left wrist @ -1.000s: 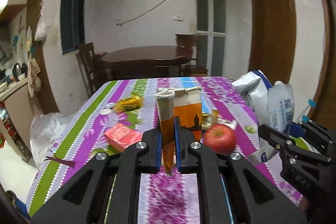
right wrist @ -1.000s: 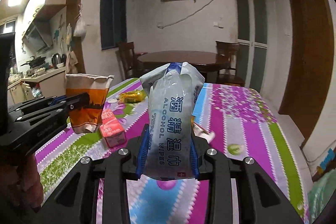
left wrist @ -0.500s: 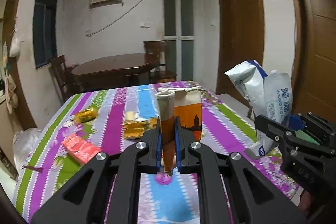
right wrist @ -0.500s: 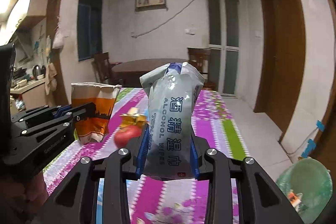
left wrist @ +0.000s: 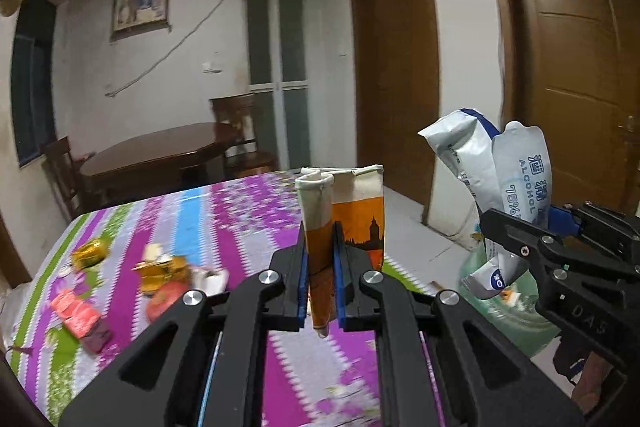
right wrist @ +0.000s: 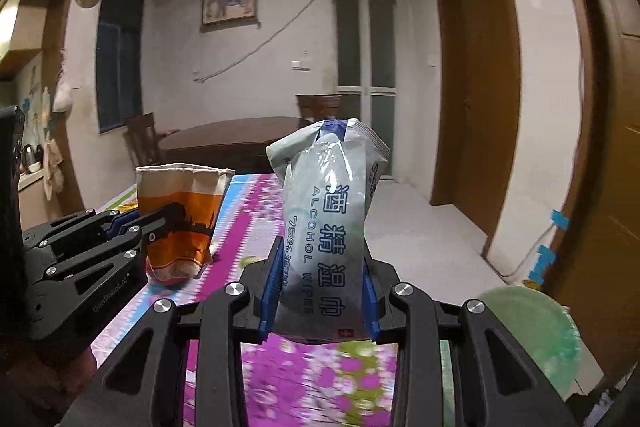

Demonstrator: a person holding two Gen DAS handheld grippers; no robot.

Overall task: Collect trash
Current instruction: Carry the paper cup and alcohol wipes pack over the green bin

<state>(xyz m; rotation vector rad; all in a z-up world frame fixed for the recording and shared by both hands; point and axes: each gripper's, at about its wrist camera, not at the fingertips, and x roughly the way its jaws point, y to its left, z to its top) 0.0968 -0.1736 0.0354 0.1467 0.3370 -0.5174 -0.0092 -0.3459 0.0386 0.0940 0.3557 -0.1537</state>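
Above the table (left wrist: 224, 211), the left gripper (left wrist: 320, 259) pinches a paper bag (left wrist: 352, 211); the right gripper (right wrist: 320, 291) clamps a wipes pack (right wrist: 324, 227) beside it.

The near strip of the worktop (left wrist: 224, 227) ahead of the left claw (left wrist: 320, 279) is bare striped cloth, so passage there is unobstructed. Farther left, the surface is cluttered by a red carton (left wrist: 80, 319), an apple (left wrist: 168, 303), crumpled gold wrappers (left wrist: 160, 267) and a yellow wrapper (left wrist: 90, 253), set close together with narrow gaps. The air between the 2 claws is partly taken up by the flattened paper cup (right wrist: 180, 223) and the alcohol wipes pack (right wrist: 328, 227). Beyond the right edge, open floor (right wrist: 420, 223) is seen, with a green bin (right wrist: 532, 339) standing low beside the right claw (right wrist: 320, 291)
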